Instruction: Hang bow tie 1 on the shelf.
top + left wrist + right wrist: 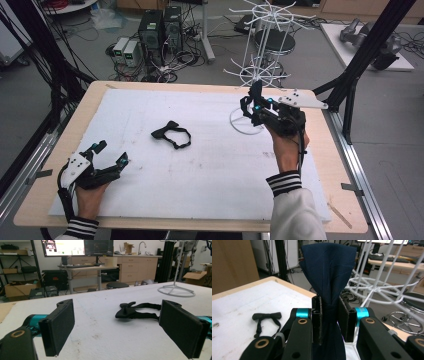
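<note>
1. Nearest the right gripper view's camera, the right gripper [329,320] is clamped on the knot of a navy bow tie [328,272], which is held upright.
2. Seen from the high view, that gripper [257,102] is raised at the far right, just beside a white wire rack [260,50].
3. At the near left, the left gripper [111,155] is held with jaws wide and nothing between them.
4. A black bow tie [171,133] is seen lying mid-table on the white mat [200,165].
</note>
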The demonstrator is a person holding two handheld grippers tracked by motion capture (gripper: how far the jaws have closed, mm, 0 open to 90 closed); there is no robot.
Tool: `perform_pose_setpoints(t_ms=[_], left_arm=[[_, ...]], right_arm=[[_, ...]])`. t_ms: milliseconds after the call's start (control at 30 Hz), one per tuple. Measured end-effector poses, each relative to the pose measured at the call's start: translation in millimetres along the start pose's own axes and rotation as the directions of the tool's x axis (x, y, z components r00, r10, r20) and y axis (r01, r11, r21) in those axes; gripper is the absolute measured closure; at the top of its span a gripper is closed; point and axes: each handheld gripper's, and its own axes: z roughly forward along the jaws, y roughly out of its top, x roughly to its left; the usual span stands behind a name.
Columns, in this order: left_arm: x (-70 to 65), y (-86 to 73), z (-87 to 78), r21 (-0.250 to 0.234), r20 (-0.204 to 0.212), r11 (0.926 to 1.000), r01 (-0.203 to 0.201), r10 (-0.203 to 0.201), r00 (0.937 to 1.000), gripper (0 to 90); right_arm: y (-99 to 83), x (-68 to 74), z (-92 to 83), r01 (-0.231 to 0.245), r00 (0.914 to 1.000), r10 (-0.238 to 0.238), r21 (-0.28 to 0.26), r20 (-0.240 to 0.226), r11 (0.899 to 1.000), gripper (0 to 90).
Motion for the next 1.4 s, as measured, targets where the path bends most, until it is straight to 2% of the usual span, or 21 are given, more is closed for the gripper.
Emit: perform_pose_setpoints(t_ms=[333, 533, 967, 1267, 1400], left_arm=[[0.0, 0.0, 0.0, 0.000, 0.001, 1.0000, -0.001, 0.001, 1.0000, 13.7], [0.0, 0.0, 0.1, 0.001, 0.001, 1.0000, -0.001, 0.001, 1.0000, 13.7], [-0.2, 0.0, 0.3, 0.000, 0.000, 1.0000, -0.001, 0.001, 1.0000, 13.7], [0.0, 0.0, 0.1, 0.000, 0.001, 1.0000, -0.002, 0.002, 1.0000, 13.7], [0.0, 0.0, 0.1, -0.002, 0.001, 1.0000, -0.001, 0.001, 1.0000, 13.7]], right_arm=[[6.9, -13.7, -2.7, -0.008, 0.9994, 0.008, -0.010, 0.032, 1.000, 75.5], [6.2, -20.8, 0.8, -0.032, 0.9989, 0.032, -0.006, 0.035, 0.999, 75.5], [6.4, -30.5, 5.6, -0.008, 0.9990, 0.008, 0.003, 0.043, 1.000, 75.4], [5.1, -34.6, 10.1, -0.013, 0.9985, 0.012, 0.017, 0.053, 1.000, 75.3], [6.3, -35.1, 12.8, 0.006, 0.9982, -0.008, 0.025, 0.060, 1.000, 75.2]])
